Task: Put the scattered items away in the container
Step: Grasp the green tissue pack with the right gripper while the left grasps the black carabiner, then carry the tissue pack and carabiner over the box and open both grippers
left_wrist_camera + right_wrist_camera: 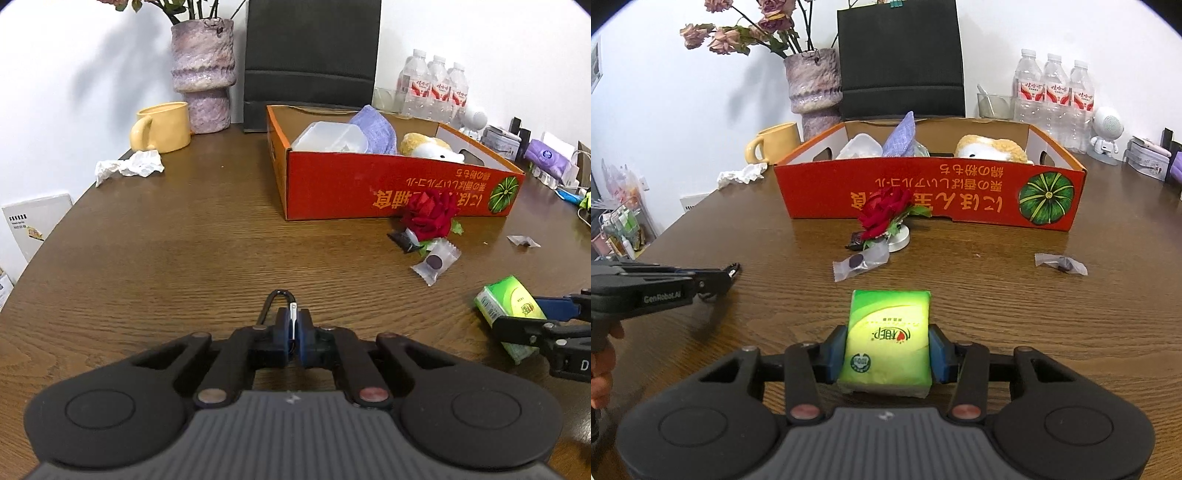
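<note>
- While both hand-held grippers hold something low over the worktop, the step in hand seems to be the lift and the carry to the orange cardboard box, which stands further back.
- The left hand-held gripper is pressed almost together on a black carabiner. The thin metal gate sits between the blue pads, and the loop sticks out in front.
- This grip is narrow, so I think the carabiner can swing or slip. It is better to lift it slowly and keep the wrist steady.
- The right hand-held gripper pinches a green tissue pack on its two long sides; the jaws stand half open around it.
- The pack is soft, and more squeeze will probably only crush it. The present hold looks enough.
- Between the grippers and the box lie a red artificial rose on a small round base, two clear candy wrappers and a dark sachet. Both hands should rise above these before they go forward.
- The box already holds a clear plastic tub, a purple cloth and a plush toy. From these views I cannot tell where free space remains, so each hand should clear the front wall first and look for a gap before it opens.
</note>
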